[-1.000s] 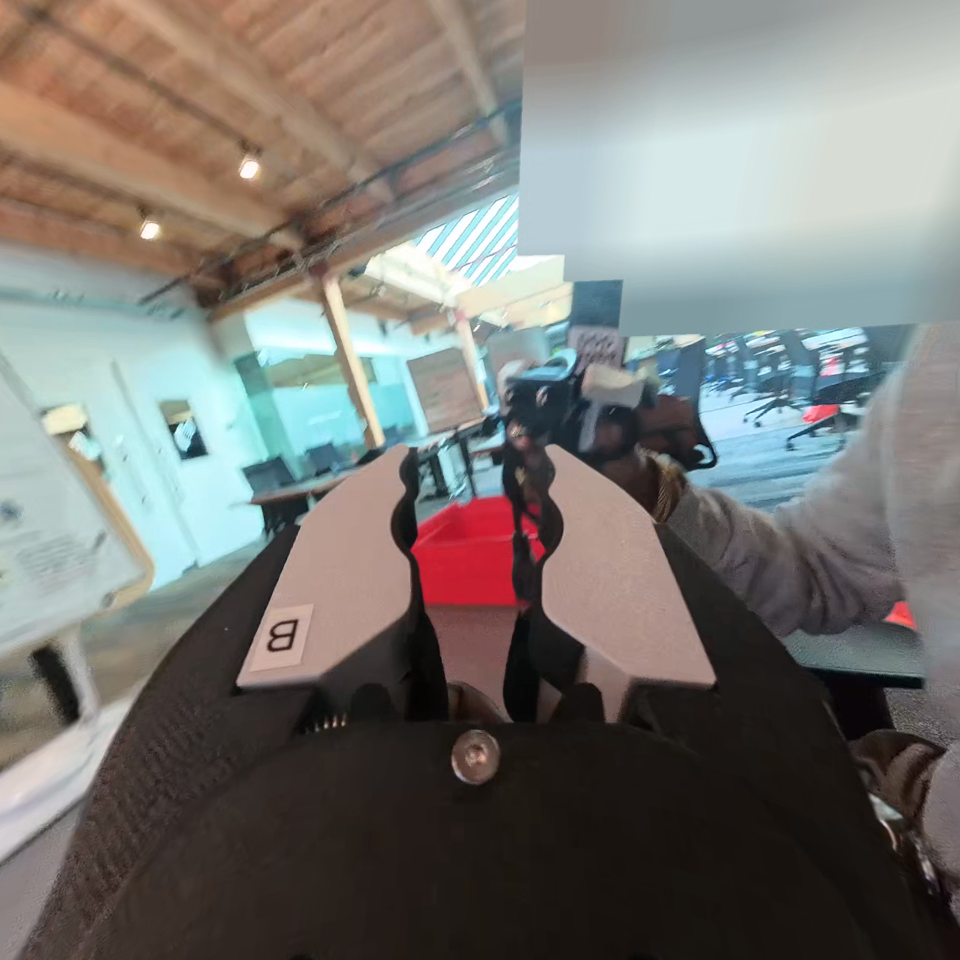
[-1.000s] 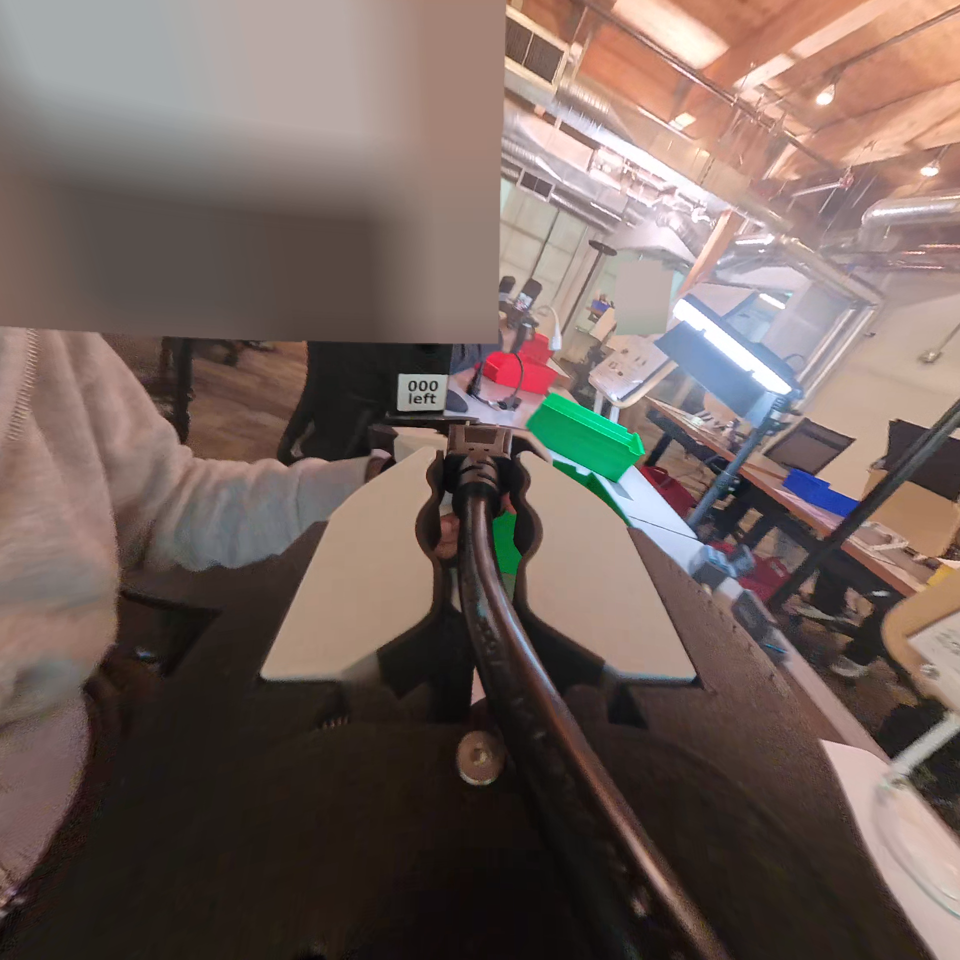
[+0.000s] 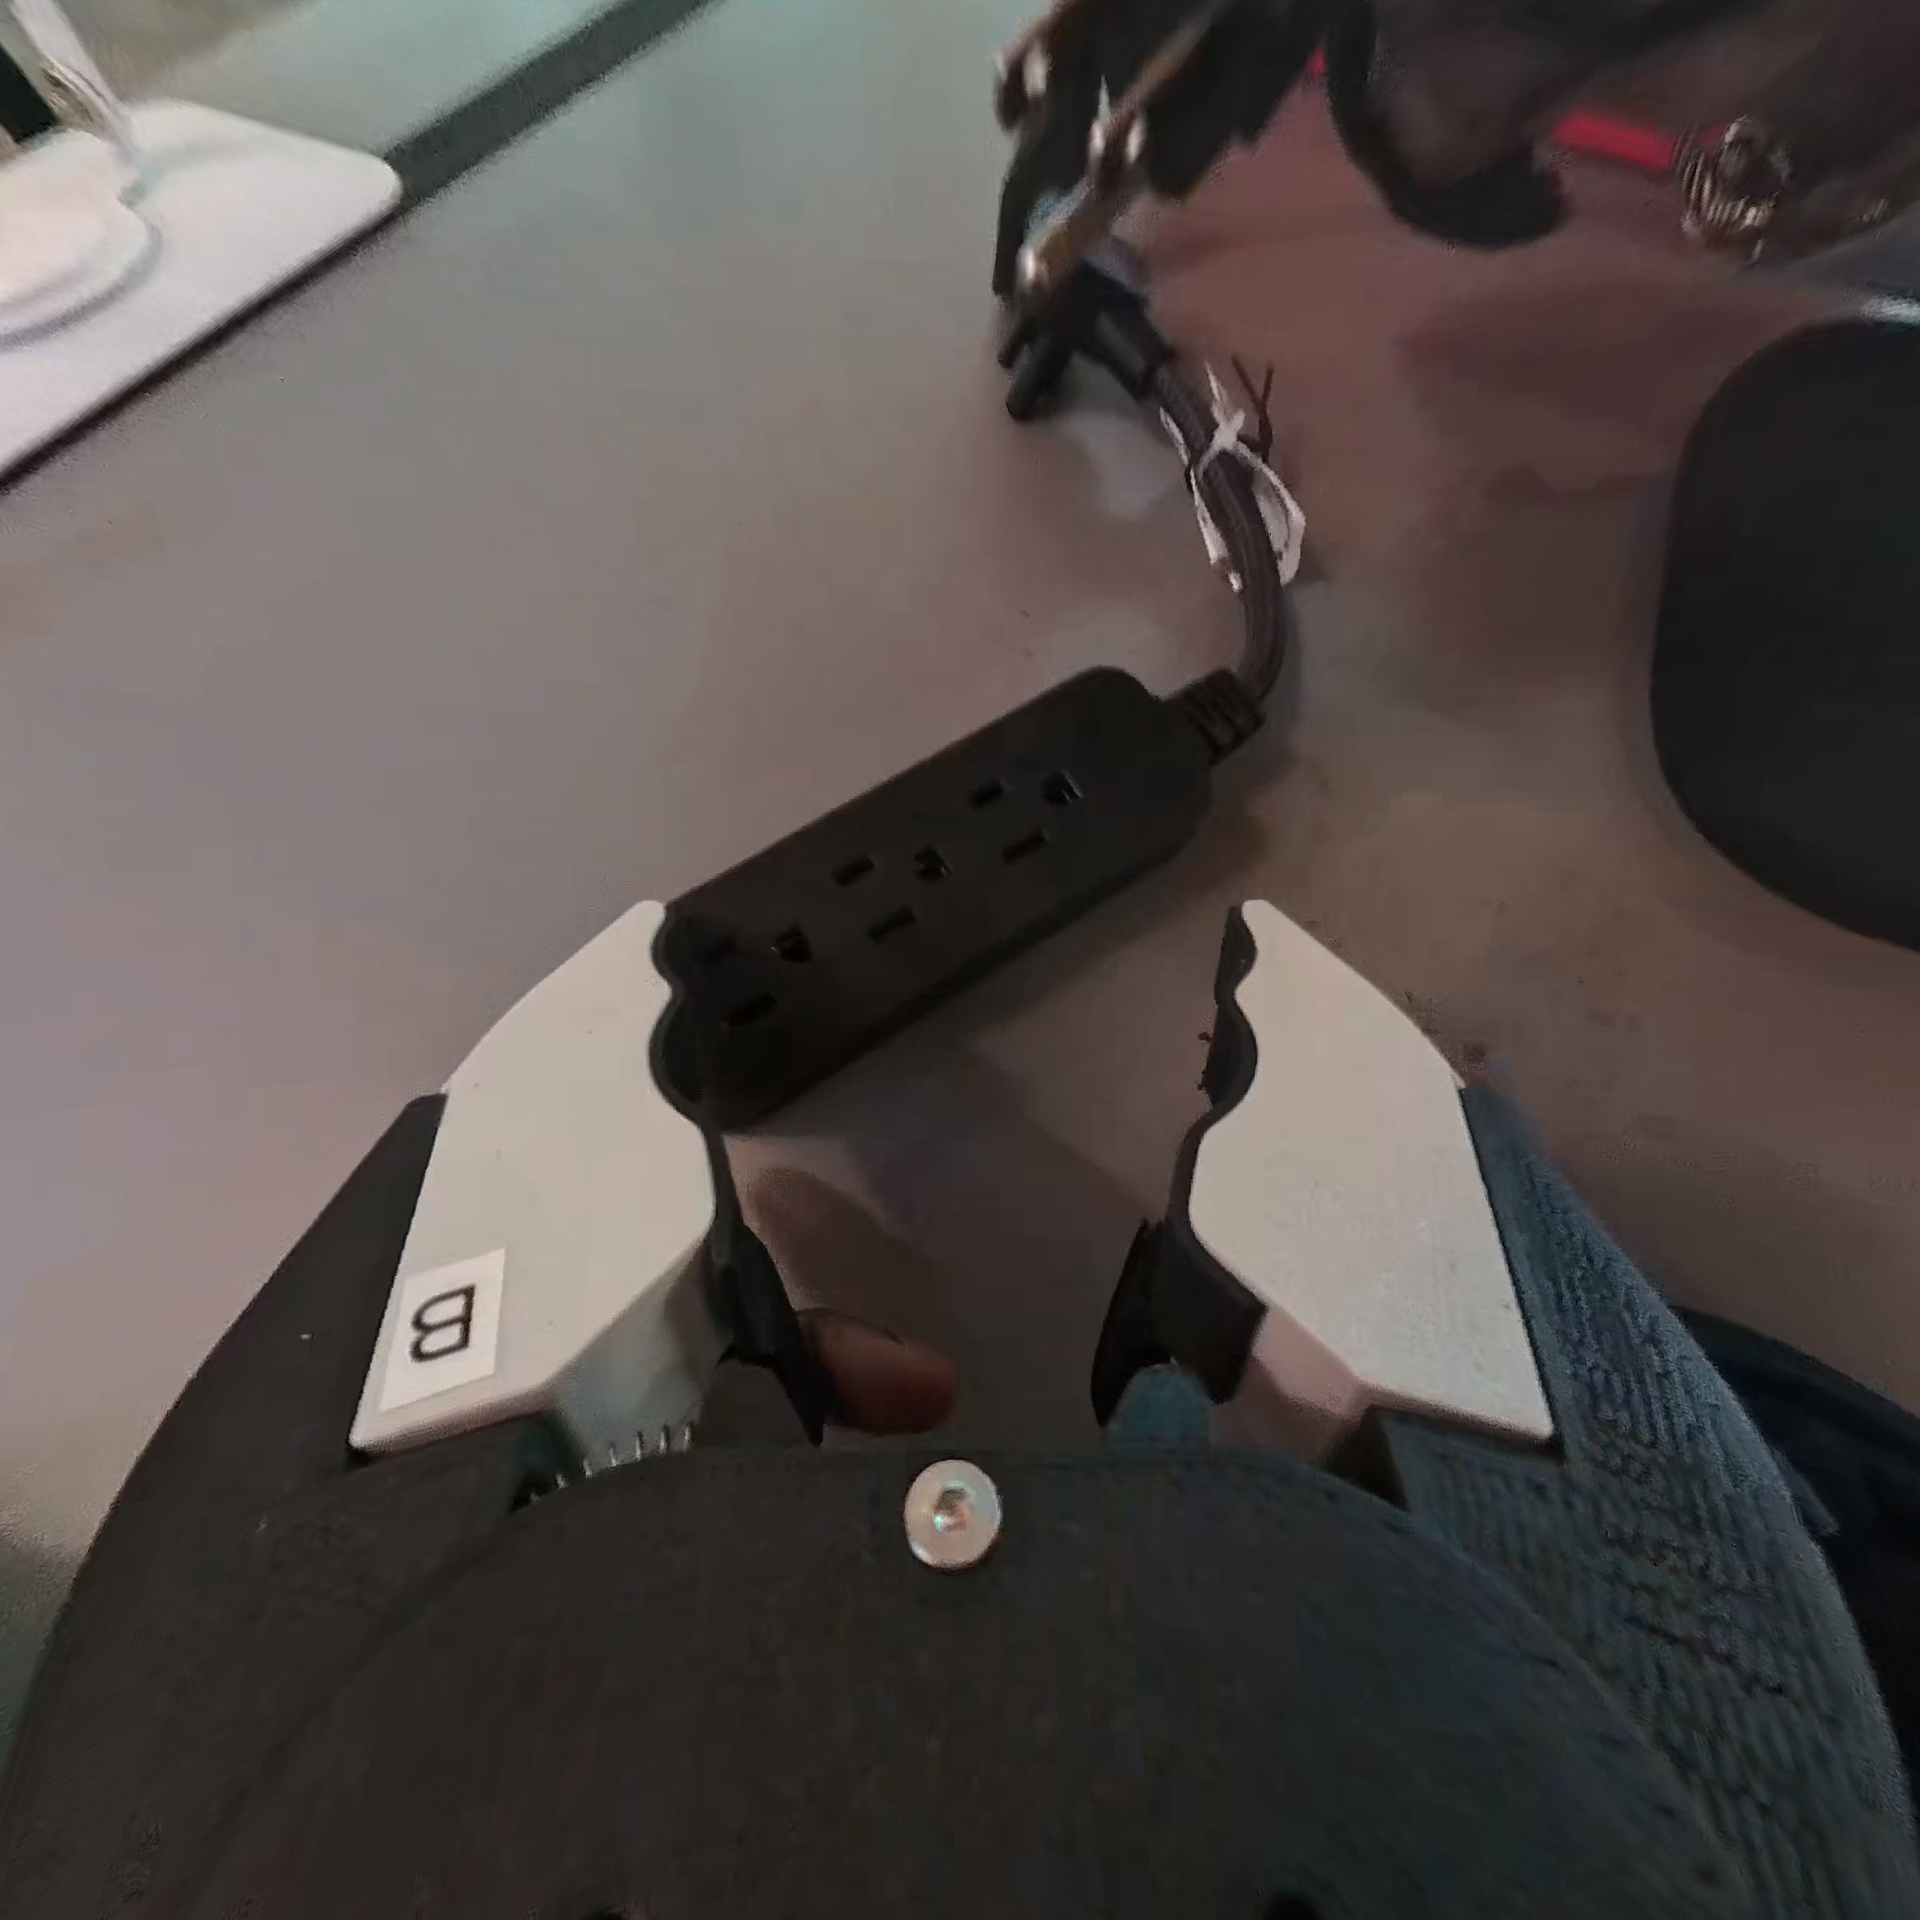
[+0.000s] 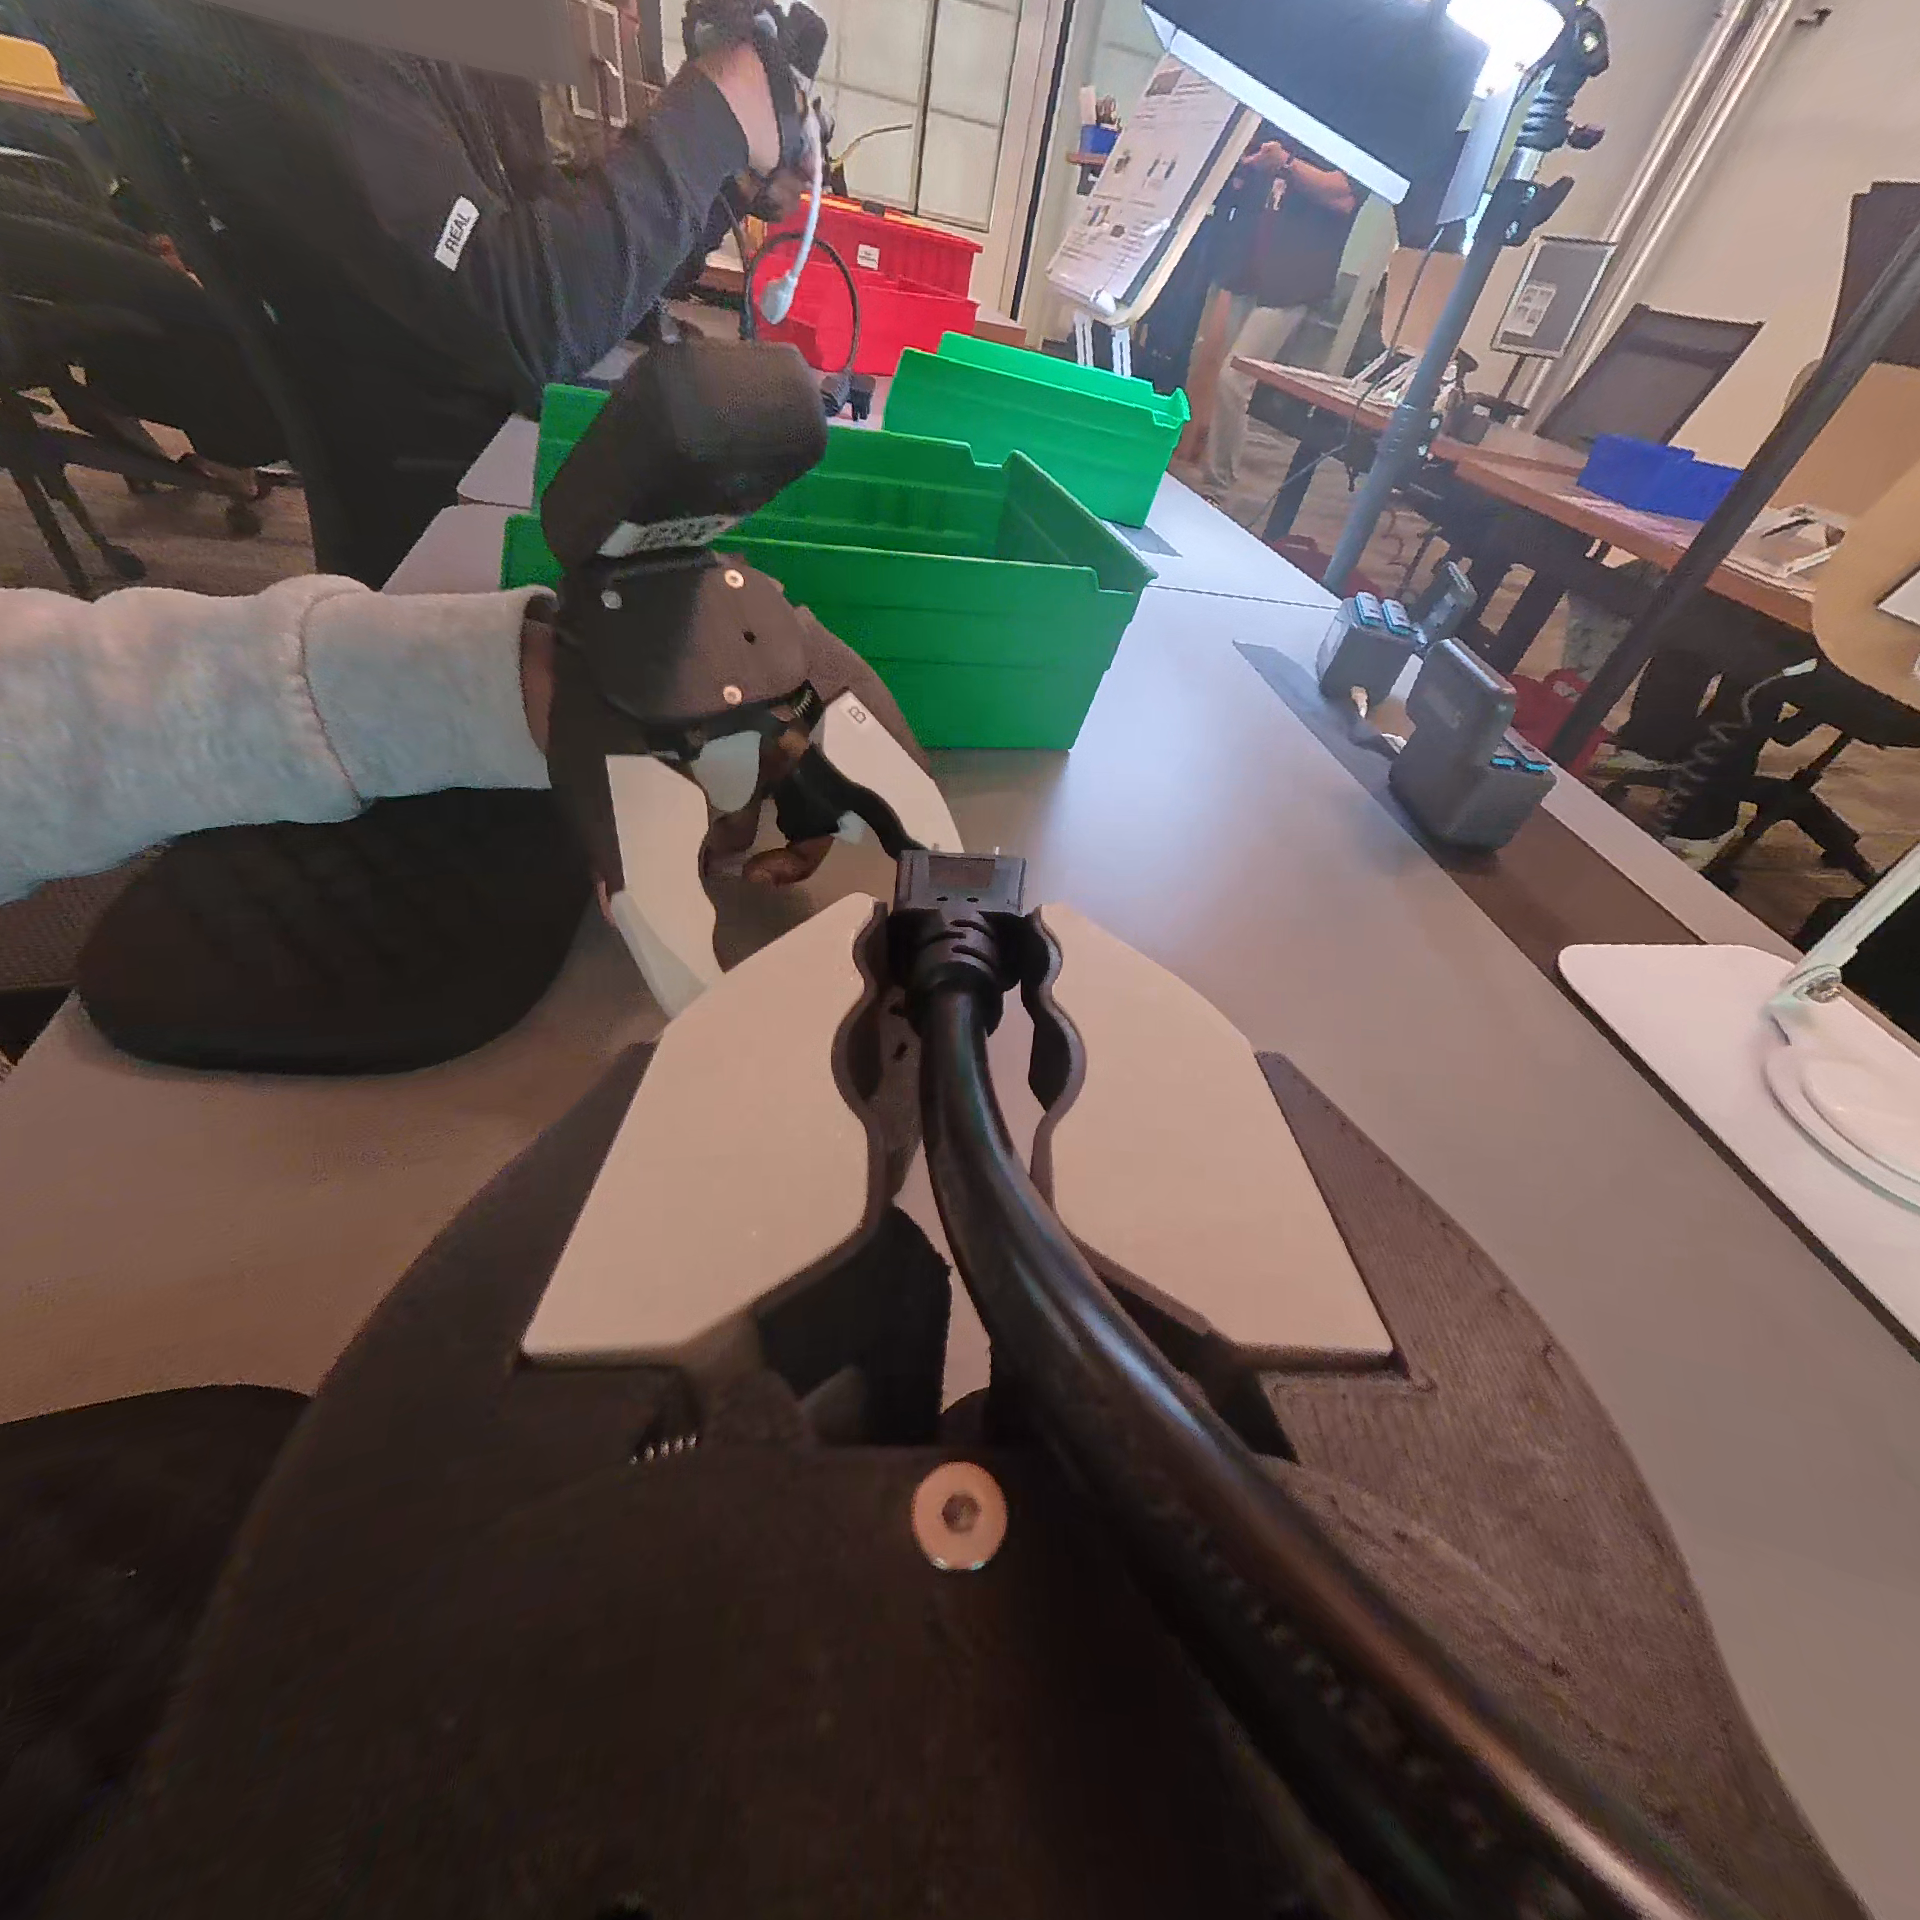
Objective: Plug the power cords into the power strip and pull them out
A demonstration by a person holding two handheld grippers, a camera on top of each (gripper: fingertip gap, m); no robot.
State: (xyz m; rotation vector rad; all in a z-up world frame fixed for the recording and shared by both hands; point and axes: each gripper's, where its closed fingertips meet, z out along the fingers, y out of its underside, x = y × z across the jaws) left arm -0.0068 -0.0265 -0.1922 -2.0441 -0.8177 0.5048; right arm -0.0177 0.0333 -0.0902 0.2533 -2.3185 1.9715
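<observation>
So nothing was plugged in yet at this point. Closest in, the right gripper (image 4: 954, 914) had its jaws clamped on the neck of a black power cord (image 4: 1023, 1226), the plug (image 4: 961, 883) sticking out past the tips with its prongs not visible from that angle. The left gripper (image 3: 951, 914) had its jaws spread wide with nothing held, one tip right at the near end of the black power strip (image 3: 925, 894); whether it actually touched was hard to tell. The strip lay flat on the grey worktop (image 3: 468, 623) and all the outlets in view looked empty, its own lead (image 3: 1262, 623) trailing off to a blurry tangle behind. So the whole plug-in and pull-out looked still to do.

As for writing, there was a small white sticker (image 3: 445, 1320) on the left gripper and a tag on a dark sleeve (image 4: 457, 231) farther back. Beyond that sat green bins (image 4: 935, 582) and red bins (image 4: 883, 291).
</observation>
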